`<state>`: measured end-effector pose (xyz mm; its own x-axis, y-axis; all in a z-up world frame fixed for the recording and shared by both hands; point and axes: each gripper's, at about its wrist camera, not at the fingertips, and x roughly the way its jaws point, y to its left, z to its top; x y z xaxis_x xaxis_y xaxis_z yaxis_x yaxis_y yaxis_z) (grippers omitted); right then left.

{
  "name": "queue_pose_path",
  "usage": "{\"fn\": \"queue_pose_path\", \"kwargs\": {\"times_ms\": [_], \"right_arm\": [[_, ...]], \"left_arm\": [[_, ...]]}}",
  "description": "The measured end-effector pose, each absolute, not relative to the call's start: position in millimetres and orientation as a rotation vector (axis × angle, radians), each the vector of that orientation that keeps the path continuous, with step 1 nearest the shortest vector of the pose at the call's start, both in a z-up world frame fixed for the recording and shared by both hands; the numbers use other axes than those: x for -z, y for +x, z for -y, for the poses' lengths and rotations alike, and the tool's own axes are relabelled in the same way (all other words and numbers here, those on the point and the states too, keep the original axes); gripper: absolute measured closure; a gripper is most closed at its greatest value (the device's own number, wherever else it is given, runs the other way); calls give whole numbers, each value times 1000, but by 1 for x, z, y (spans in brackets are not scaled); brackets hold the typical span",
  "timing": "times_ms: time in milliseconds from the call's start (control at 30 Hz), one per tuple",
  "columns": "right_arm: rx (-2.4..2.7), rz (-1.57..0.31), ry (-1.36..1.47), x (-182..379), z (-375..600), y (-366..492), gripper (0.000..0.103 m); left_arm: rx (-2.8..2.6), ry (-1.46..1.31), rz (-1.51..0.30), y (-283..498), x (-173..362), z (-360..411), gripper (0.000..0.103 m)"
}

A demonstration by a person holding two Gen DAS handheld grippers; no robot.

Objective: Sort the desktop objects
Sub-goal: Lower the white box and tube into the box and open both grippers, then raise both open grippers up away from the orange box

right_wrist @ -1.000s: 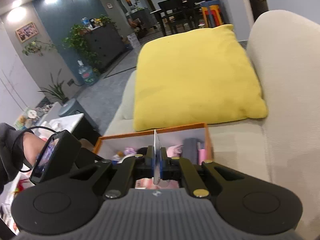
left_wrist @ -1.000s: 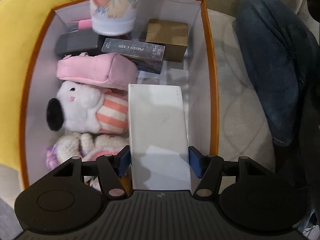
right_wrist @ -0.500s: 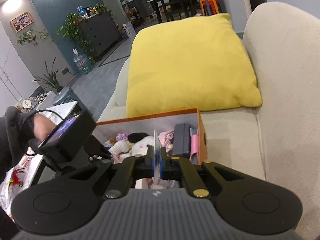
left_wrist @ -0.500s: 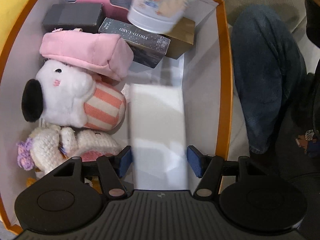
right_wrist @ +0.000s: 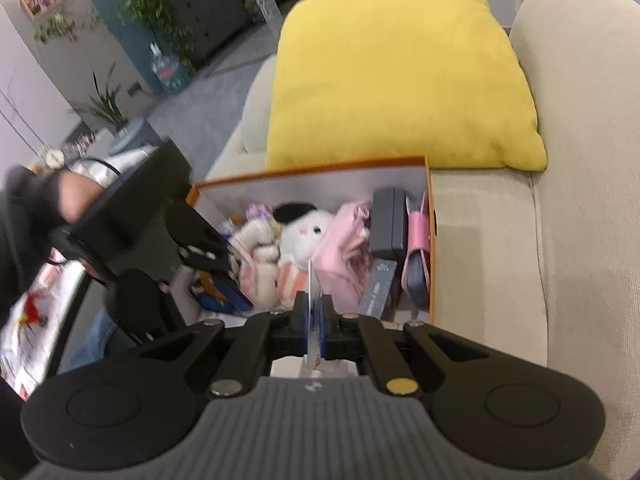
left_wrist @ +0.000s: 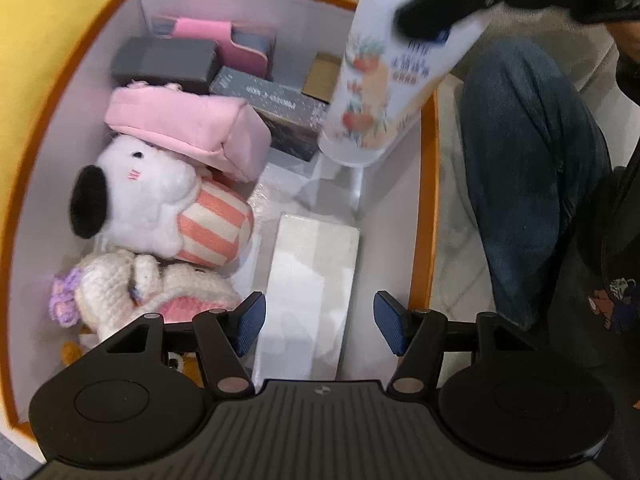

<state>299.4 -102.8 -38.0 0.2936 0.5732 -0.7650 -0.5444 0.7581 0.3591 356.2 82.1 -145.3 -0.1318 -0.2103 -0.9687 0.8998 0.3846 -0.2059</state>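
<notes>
The floral tube, white with peach and leaf prints and blue lettering, hangs tilted over the far right corner of the orange-rimmed box, cap end down, just above the floor of the box; the right gripper pinches its flat crimped end, jaws nearly closed on that thin edge, which in the right wrist view shows as a pale sliver between the blue pads; in the left wrist view the same gripper appears blurred at the top right, black against the tube's upper end.

Below, the left gripper points down into the box with its jaws wide; the white box lies flat between the blue pads, which stand clear of its sides.

Inside the box, left of the white box, sit a white plush dog with a black ear and an orange-striped body, and a knitted cream toy with a purple flower nearer the camera; a pink pouch rests on the dog's head; behind it lie a grey case, a pink wallet, a dark card box and a brown carton, partly hidden by the tube.

The box stands on a beige sofa beside a yellow cushion; a person's jeans-clad leg rests to its right.
</notes>
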Motion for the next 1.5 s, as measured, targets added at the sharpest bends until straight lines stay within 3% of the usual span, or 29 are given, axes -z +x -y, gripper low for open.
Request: {"fn": "queue_pose_path", "kwargs": {"times_ms": [533,933,1100,1367,1500], "right_arm": [[-674,-1114,-172,82,65,299,98],[-686,-1040,-152,52,75,276,88],[-700,-1002,-117,39,84,259,82],[-719,-914,-113,32,88,237,58],[-702,-871,-118,37,89,231,50]], "left_arm": [[928,643,-1217,325,110,-91,38],[758,651,-1136,268,58,-75,38],[628,585,-1082,243,41,-71,38],[358,367,-920,216,34,-71,37],[210,179,-853,215,44,-86,30]]}}
